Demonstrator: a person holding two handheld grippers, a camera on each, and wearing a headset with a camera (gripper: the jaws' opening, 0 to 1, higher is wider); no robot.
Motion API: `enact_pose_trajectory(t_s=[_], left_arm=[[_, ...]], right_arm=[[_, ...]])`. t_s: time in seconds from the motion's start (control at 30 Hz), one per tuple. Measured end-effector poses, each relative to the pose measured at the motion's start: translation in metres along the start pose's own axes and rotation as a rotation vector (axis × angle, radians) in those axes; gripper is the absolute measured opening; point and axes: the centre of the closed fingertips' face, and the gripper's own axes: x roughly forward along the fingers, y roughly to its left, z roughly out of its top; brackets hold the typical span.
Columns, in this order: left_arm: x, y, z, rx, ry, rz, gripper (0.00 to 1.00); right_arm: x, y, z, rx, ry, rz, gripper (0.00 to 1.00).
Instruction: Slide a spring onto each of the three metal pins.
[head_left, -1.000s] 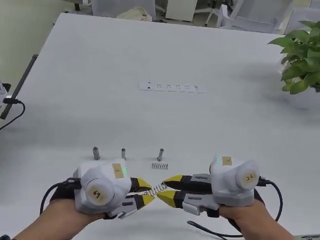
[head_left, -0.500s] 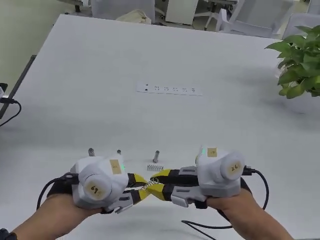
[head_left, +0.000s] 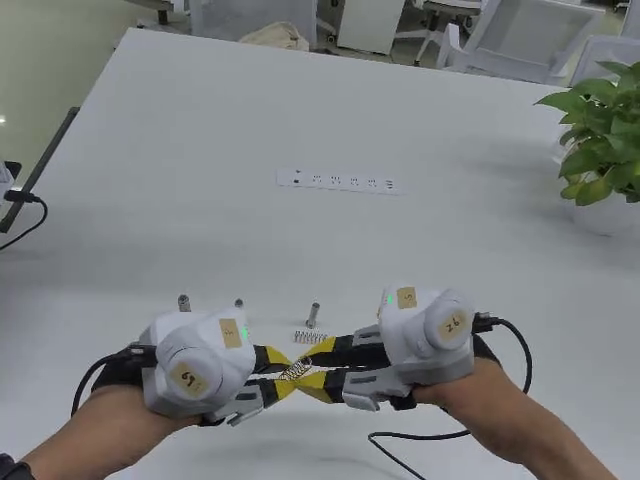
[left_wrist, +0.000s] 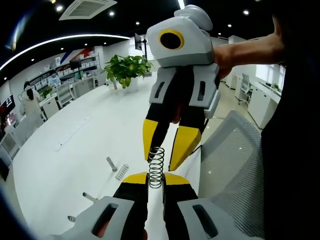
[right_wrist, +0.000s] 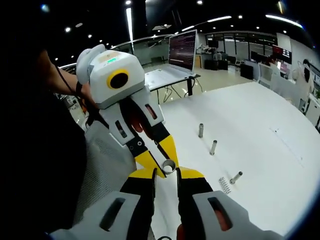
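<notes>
My left gripper is shut on the lower end of a small steel spring, held above the table's near edge. My right gripper faces it nose to nose. Its jaws are slightly apart around the spring's free end, so it is open. Three metal pins stand in a row on the white table: left, middle and right. A second spring lies beside the right pin.
A white power strip lies mid-table. A potted plant stands at the right edge. A black cable trails under my right hand. Another cable hangs off the table's left side.
My right gripper has moved left to meet the left one, and its jaws now reach around the spring's free end. The left gripper still holds the spring.
</notes>
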Motion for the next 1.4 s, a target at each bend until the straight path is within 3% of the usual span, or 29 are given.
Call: enact_pose_trajectory(t_s=[0.33,0.57,0.87,1.0,1.17,1.4], left_arm=[[0.004,-0.013,-0.001,0.029,0.010,-0.030,0.02],[0.005,-0.017,0.000,0.054,0.018,-0.047,0.02],[0.006,-0.023,-0.001,0.075,0.029,-0.064,0.02],[0.007,-0.026,-0.001,0.087,0.033,-0.076,0.02],[0.008,-0.027,-0.002,0.067,0.025,-0.085,0.02],[0.007,-0.026,-0.002,0.056,0.013,-0.081,0.03]], right_arm=[[0.002,0.006,-0.013,-0.151,0.145,0.023,0.17],[0.002,0.010,-0.017,-0.233,0.206,0.043,0.18],[0.003,0.013,-0.018,-0.312,0.250,0.065,0.14],[0.002,0.017,-0.020,-0.337,0.268,0.088,0.09],[0.002,0.017,-0.023,-0.325,0.288,0.093,0.08],[0.002,0.015,-0.022,-0.304,0.271,0.087,0.08]])
